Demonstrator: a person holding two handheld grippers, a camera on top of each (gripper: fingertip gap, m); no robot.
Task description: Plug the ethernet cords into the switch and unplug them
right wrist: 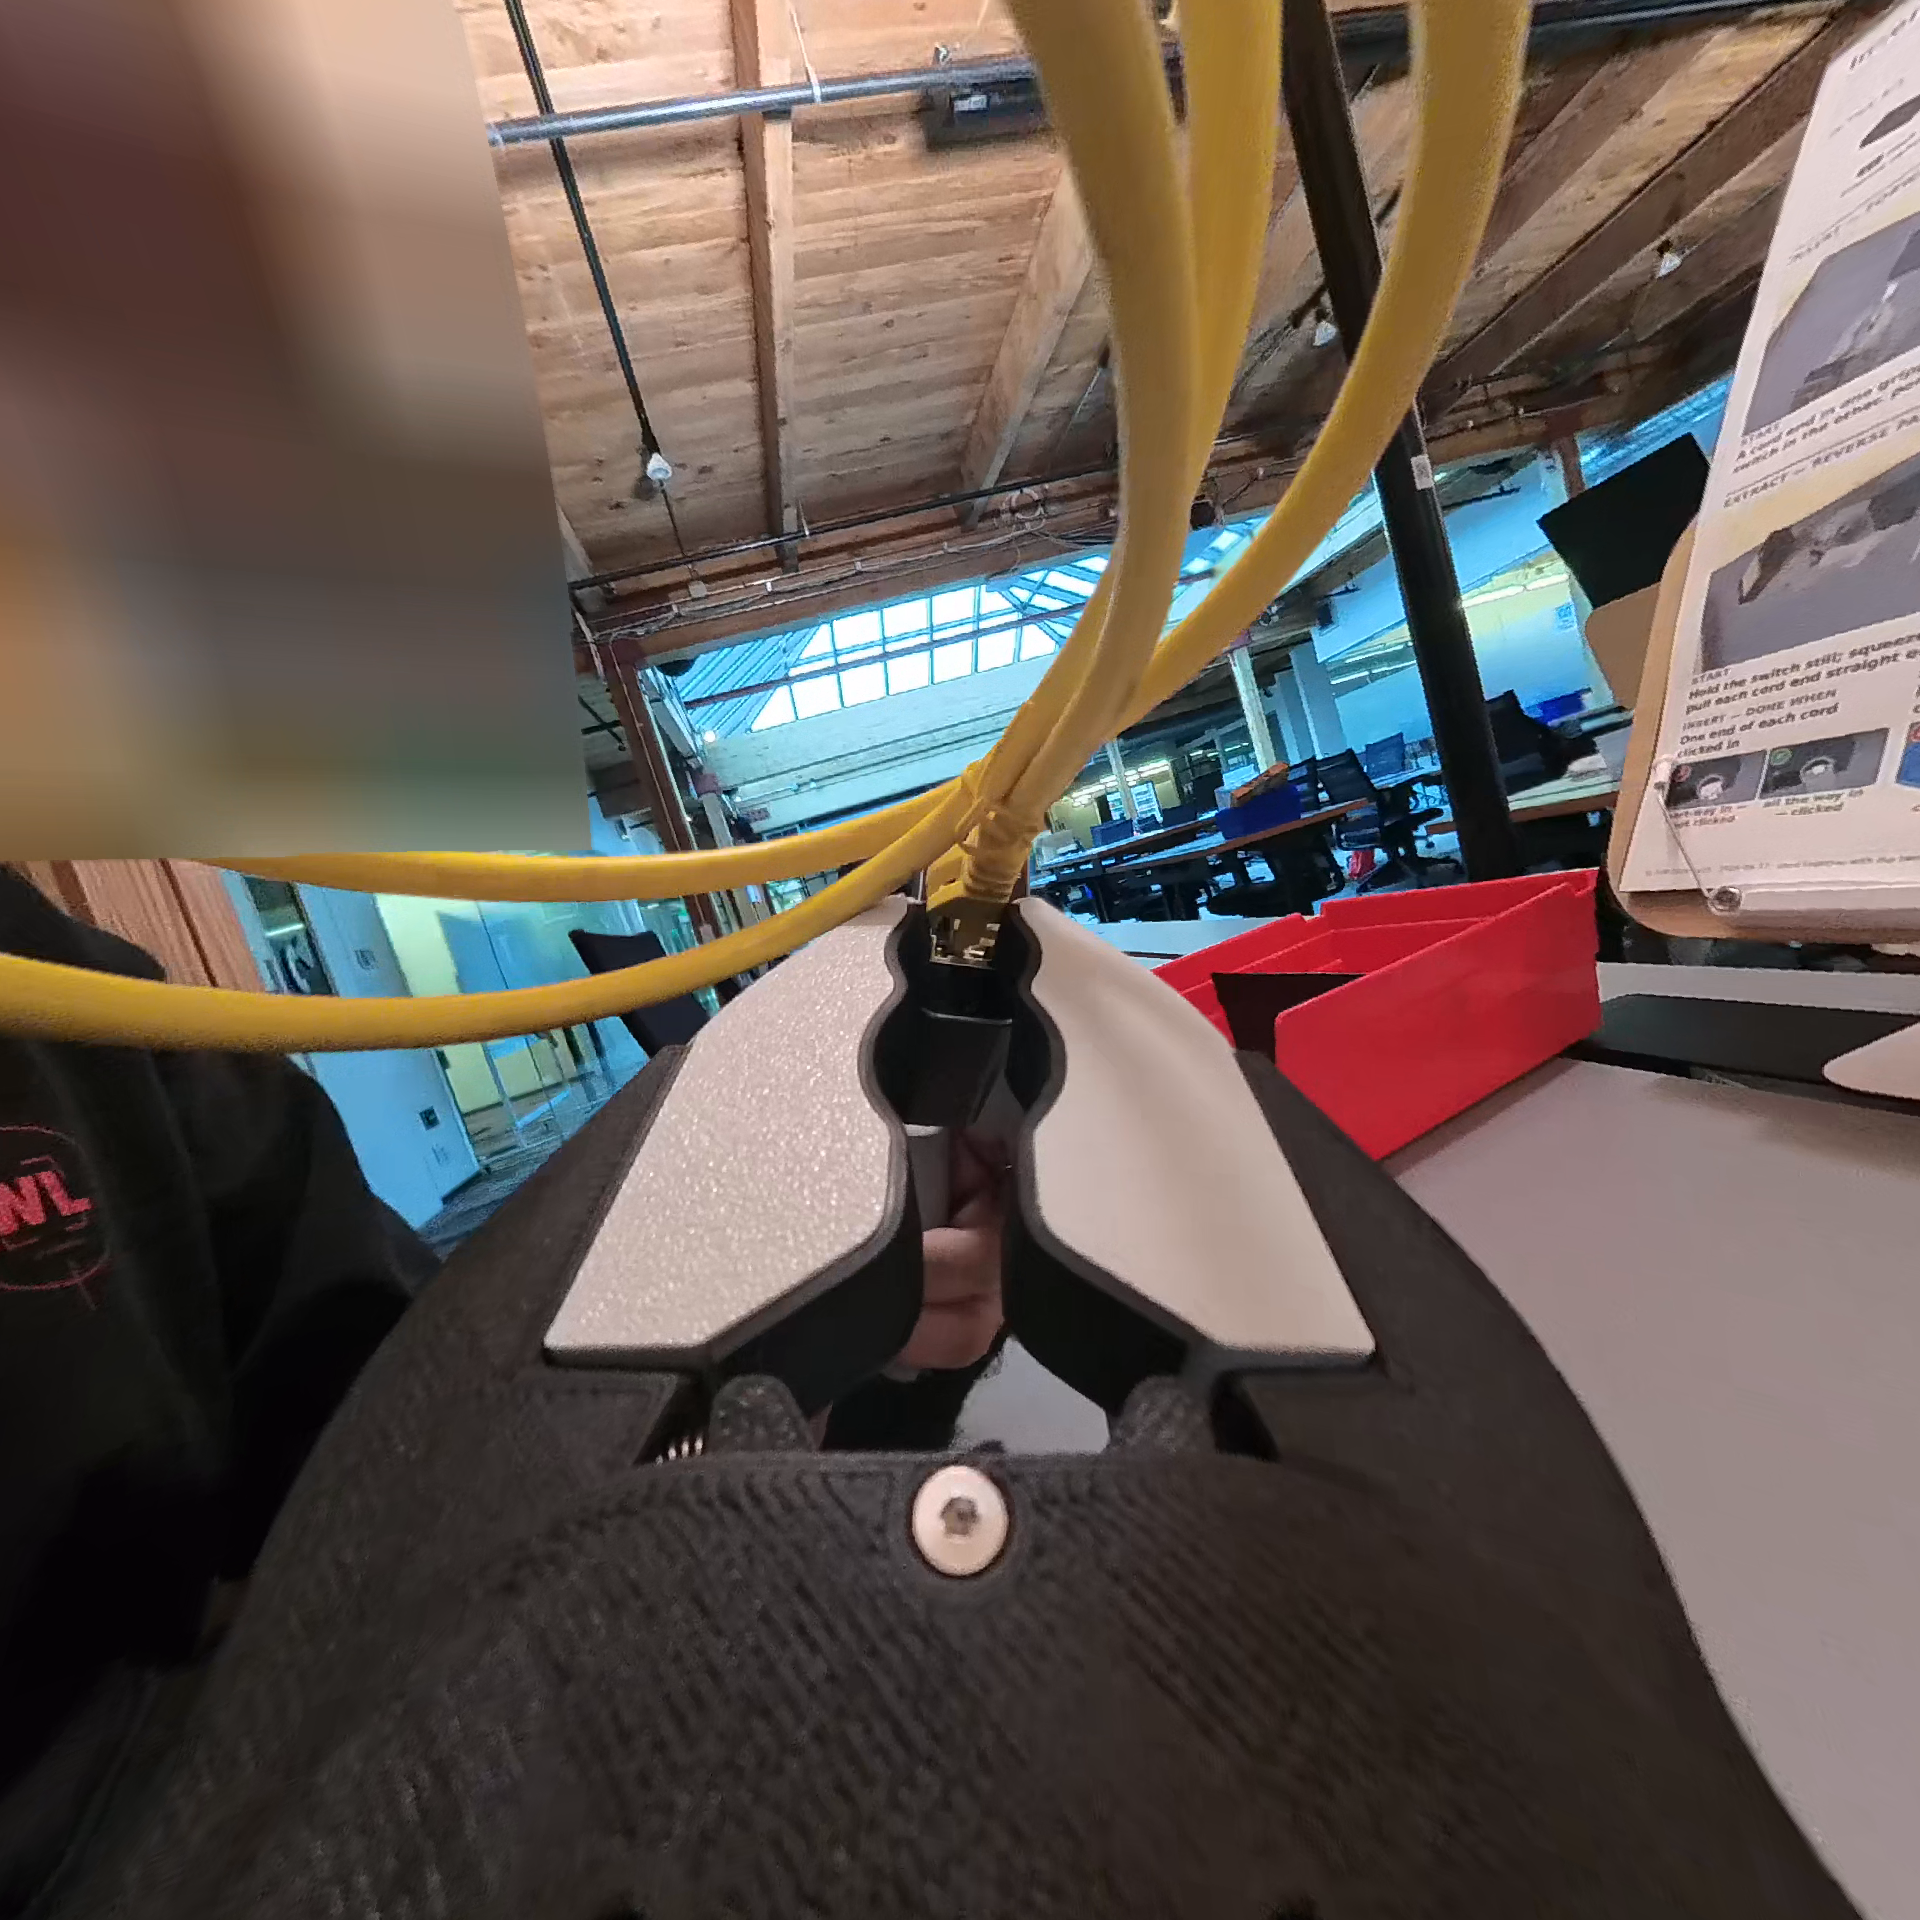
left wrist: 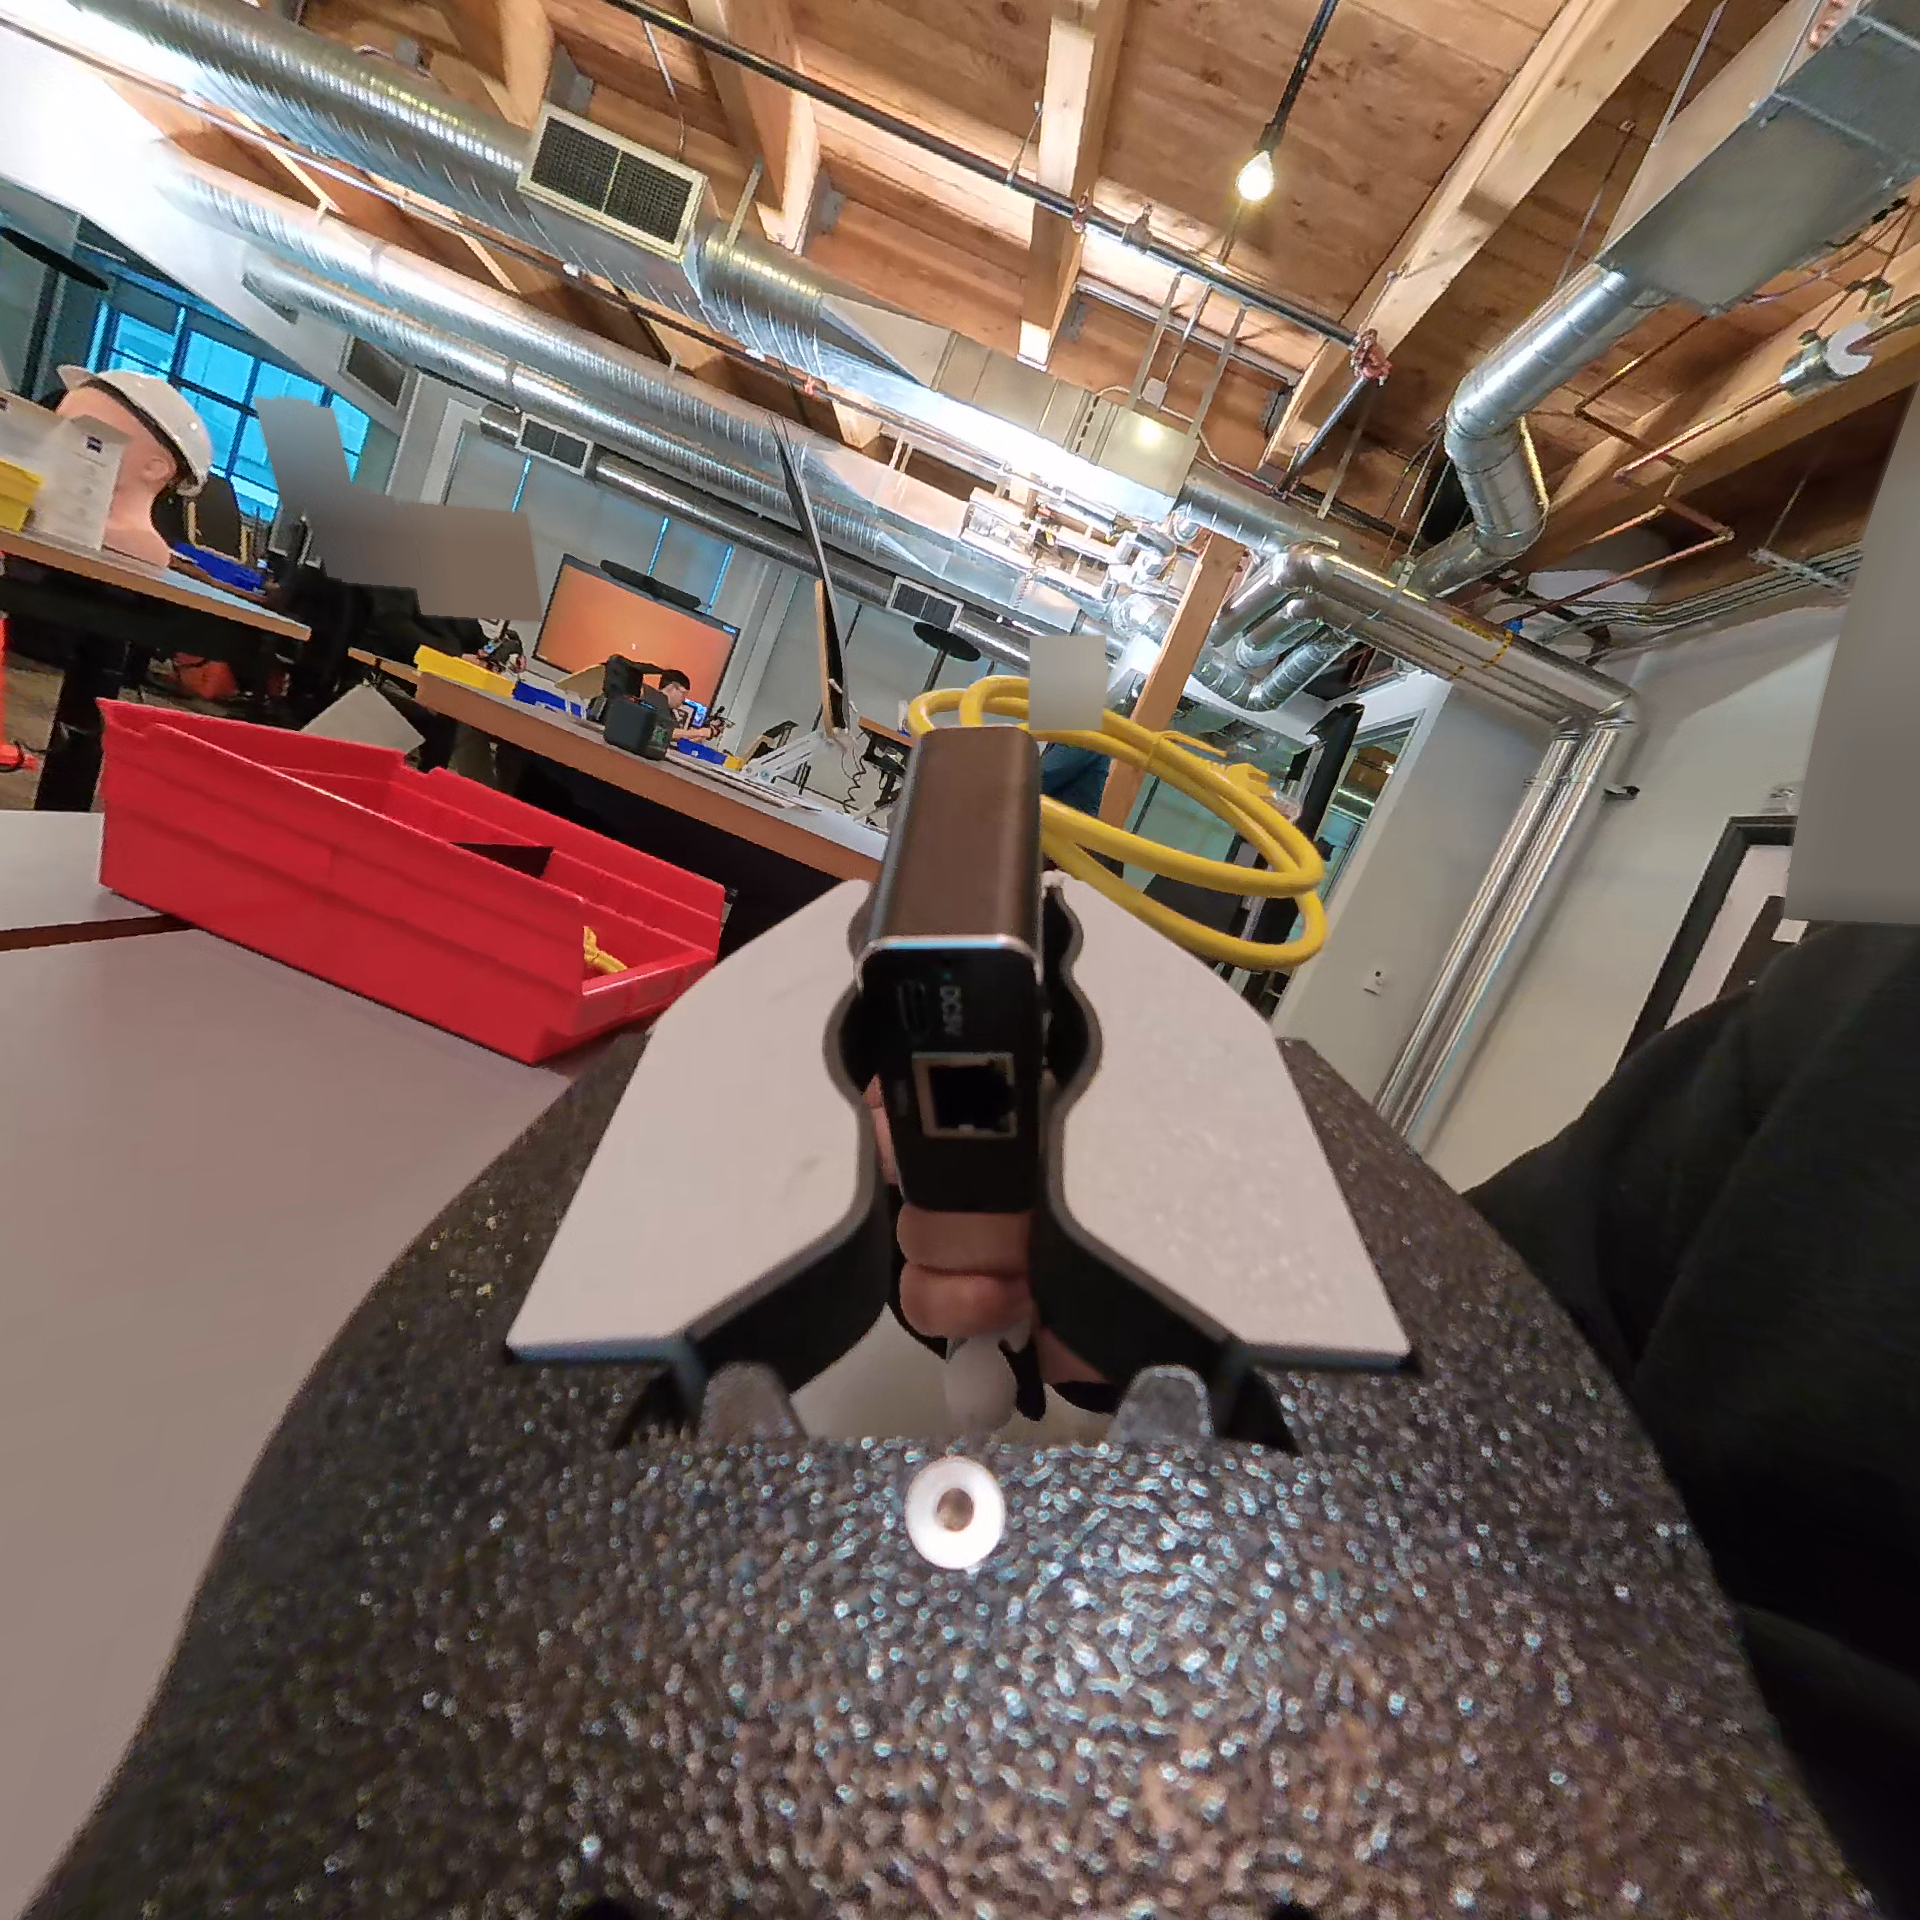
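My left gripper (left wrist: 956, 920) is shut on a black switch (left wrist: 956, 852) and holds it up off the table. The switch's near end, with one empty port (left wrist: 968, 1096), faces the camera. A coiled yellow ethernet cord (left wrist: 1174, 842) hangs in the air behind the switch, one free plug (left wrist: 1262, 781) showing. My right gripper (right wrist: 961, 930) is shut on a yellow cord plug (right wrist: 971, 920). Several loops of the yellow cord (right wrist: 1091, 727) fan up and to the left from it. I cannot tell whether a plug sits in the switch's far end.
A red plastic bin (left wrist: 395, 883) stands on the grey table (left wrist: 208, 1195), and shows in the right wrist view (right wrist: 1434, 997) too. A clipboard with an instruction sheet (right wrist: 1808, 520) stands at the right. A person's dark clothing (left wrist: 1714, 1299) is close by. My left and right fingertips are right by each other.
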